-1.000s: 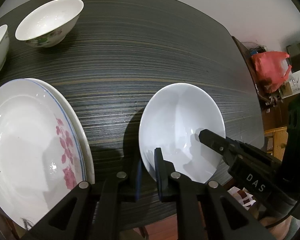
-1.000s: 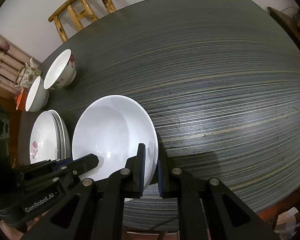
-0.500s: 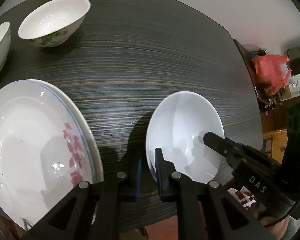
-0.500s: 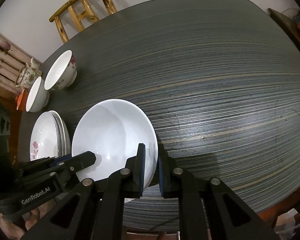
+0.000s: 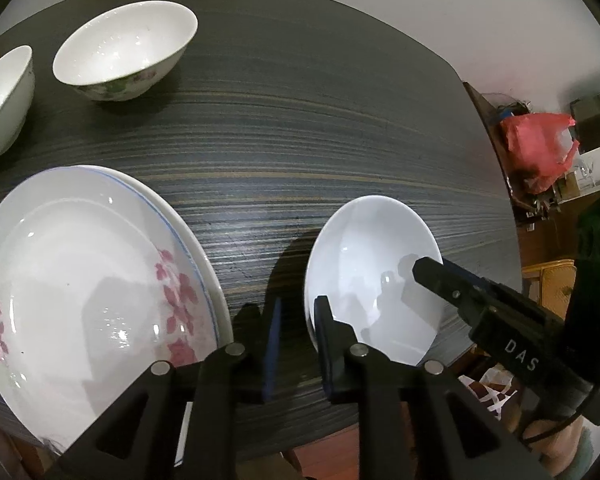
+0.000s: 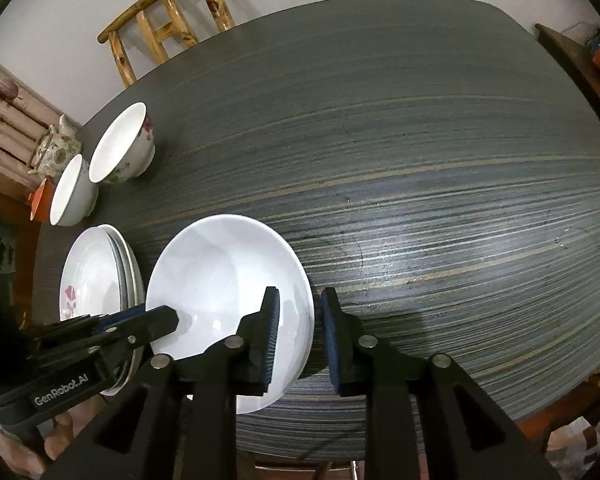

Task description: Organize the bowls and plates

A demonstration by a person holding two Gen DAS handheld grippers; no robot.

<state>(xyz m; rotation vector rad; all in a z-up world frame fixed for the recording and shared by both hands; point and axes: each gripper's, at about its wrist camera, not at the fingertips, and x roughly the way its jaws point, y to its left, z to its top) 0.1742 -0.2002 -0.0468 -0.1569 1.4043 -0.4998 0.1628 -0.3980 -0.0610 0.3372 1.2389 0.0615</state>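
Note:
A plain white plate (image 5: 364, 264) (image 6: 220, 288) lies near the table's front edge, just right of a stack of pink-flowered plates (image 5: 80, 280) (image 6: 96, 276). My left gripper (image 5: 298, 336) straddles the plate's left rim. Its jaws are opening, and the rim stands between the pads with a gap. My right gripper (image 6: 300, 328) straddles the opposite rim, its jaws also opening, pads off the rim. Each gripper shows in the other's view: the right gripper (image 5: 432, 276), the left gripper (image 6: 168, 320). Two floral bowls (image 5: 124, 52) (image 6: 120, 148) stand at the far left.
A dark striped table (image 6: 420, 160) stretches bare to the right. A wooden chair (image 6: 168, 36) stands behind it, a teapot (image 6: 52, 148) off the left corner. A red bag (image 5: 540, 148) sits on furniture beyond the right edge.
Both grippers' jaws, shut on the white plate's rims before, have parted. The left gripper shifted slightly toward the flowered stack.

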